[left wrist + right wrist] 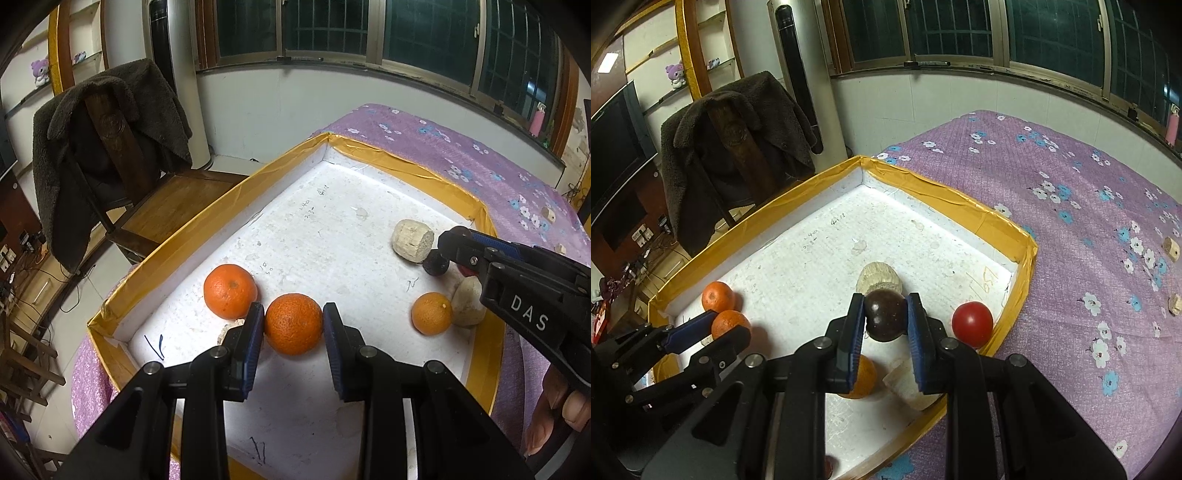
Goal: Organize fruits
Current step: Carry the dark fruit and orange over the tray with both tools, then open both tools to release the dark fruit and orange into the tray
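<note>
Foam tray (207, 218), yellow-taped rim, is sitting on a purple floral cloth (1071, 206). Left gripper (293, 325) is clamping an orange (293, 324) near the tray's left wall, a second orange (229, 291) lying just beside it. Right gripper (885, 314) is clamping a dark round fruit (885, 315) just in front of a cork-like block (878, 280), a red tomato (972, 324) sitting near the right wall.

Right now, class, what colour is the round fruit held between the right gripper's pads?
Dark brown, almost maroon, and glossy. The round fruit shows best in the right wrist view.
</note>
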